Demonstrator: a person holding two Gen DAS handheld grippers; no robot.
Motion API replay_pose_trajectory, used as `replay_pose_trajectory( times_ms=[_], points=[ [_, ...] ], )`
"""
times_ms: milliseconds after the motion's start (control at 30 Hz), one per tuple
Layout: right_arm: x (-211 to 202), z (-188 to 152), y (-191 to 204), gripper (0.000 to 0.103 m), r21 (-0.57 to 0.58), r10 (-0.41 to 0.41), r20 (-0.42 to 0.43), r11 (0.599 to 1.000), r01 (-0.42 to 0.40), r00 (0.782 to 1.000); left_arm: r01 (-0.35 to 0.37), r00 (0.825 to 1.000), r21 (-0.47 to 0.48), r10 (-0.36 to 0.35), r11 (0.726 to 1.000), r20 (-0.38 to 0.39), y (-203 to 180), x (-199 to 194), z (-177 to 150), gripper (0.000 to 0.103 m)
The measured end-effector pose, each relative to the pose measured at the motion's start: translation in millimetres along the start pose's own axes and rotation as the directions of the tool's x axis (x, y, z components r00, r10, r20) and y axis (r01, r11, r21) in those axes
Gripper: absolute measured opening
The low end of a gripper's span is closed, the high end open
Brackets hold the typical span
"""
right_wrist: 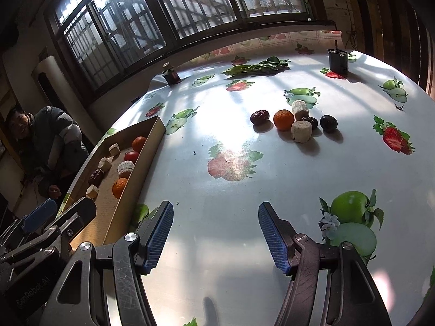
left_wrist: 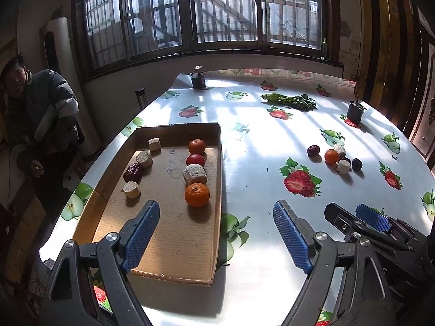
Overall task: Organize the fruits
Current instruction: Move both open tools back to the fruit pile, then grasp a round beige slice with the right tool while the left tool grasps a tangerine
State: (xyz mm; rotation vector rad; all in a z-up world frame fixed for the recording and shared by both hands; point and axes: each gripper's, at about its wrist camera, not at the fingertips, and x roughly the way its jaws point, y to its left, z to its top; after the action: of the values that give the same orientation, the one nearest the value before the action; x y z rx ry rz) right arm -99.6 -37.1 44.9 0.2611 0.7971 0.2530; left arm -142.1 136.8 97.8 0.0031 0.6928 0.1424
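A shallow cardboard tray point(left_wrist: 179, 244) lies at the table's left and holds two rows: pale chunks and a red date point(left_wrist: 132, 172) on the left, two oranges point(left_wrist: 197, 194), a red fruit point(left_wrist: 195, 160) and a pale chunk point(left_wrist: 194, 174) on the right. A loose cluster sits on the table at right: a date point(right_wrist: 259, 117), an orange point(right_wrist: 283, 119), two pale chunks point(right_wrist: 301, 131) and dark fruits point(right_wrist: 328, 122). My left gripper point(left_wrist: 216, 225) is open and empty over the tray's near right edge. My right gripper point(right_wrist: 216, 231) is open and empty, well short of the cluster.
The table wears a fruit-print cloth point(right_wrist: 244, 190). Leafy greens point(left_wrist: 289, 100), a dark jar point(left_wrist: 198, 78) and a dark cup point(left_wrist: 354, 112) stand towards the far side. A person point(left_wrist: 35, 116) sits off the table's left. Windows run behind.
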Motion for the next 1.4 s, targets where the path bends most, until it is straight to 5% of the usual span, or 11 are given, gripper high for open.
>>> replay_pose_trajectory(
  times_ms=[200,400,667,733,800,1033,1067,1133,1300,1400],
  points=[
    [-50,35,-51,0.076,0.042,-0.12,0.107,0.992,0.116,0.987,0.091,0.99,-0.086,-0.082,0.992,0.112,21,-13,25,0.085],
    [-64,69,-109,0.079,0.066,-0.277,0.097,0.96,0.271,0.956,0.184,0.983,-0.054,-0.184,0.981,0.012,-1,12,34,0.085],
    [1,84,-125,0.077,0.039,-0.196,-0.085,0.979,0.2,0.977,0.235,0.971,-0.047,-0.237,0.971,-0.037,-24,32,31,0.085],
    [23,86,-114,0.061,-0.01,-0.175,-0.116,0.985,0.175,0.978,0.236,0.969,-0.059,-0.239,0.97,-0.057,-24,40,29,0.085],
    [47,87,-103,0.057,-0.043,-0.168,-0.148,0.986,0.163,0.975,0.237,0.967,-0.066,-0.242,0.969,-0.078,-24,47,28,0.085],
    [98,85,-87,0.057,-0.075,-0.187,-0.174,0.981,0.176,0.967,0.228,0.967,-0.072,-0.234,0.971,-0.102,-23,67,36,0.085],
    [99,86,-85,0.057,-0.084,-0.193,-0.151,0.98,0.183,0.969,0.238,0.963,-0.08,-0.246,0.968,-0.109,-25,71,38,0.085],
    [100,86,-83,0.031,-0.097,-0.191,-0.146,0.979,0.179,0.971,0.257,0.955,-0.088,-0.267,0.962,-0.129,-31,80,42,0.085],
    [82,80,-97,0.031,-0.066,-0.186,-0.142,0.982,0.178,0.972,0.326,0.934,-0.031,-0.327,0.945,-0.147,-66,99,51,0.084],
    [65,69,-106,0.031,-0.088,-0.214,-0.128,0.975,0.204,0.968,0.419,0.895,0.022,-0.409,0.908,-0.177,-99,114,57,0.063]
  ],
)
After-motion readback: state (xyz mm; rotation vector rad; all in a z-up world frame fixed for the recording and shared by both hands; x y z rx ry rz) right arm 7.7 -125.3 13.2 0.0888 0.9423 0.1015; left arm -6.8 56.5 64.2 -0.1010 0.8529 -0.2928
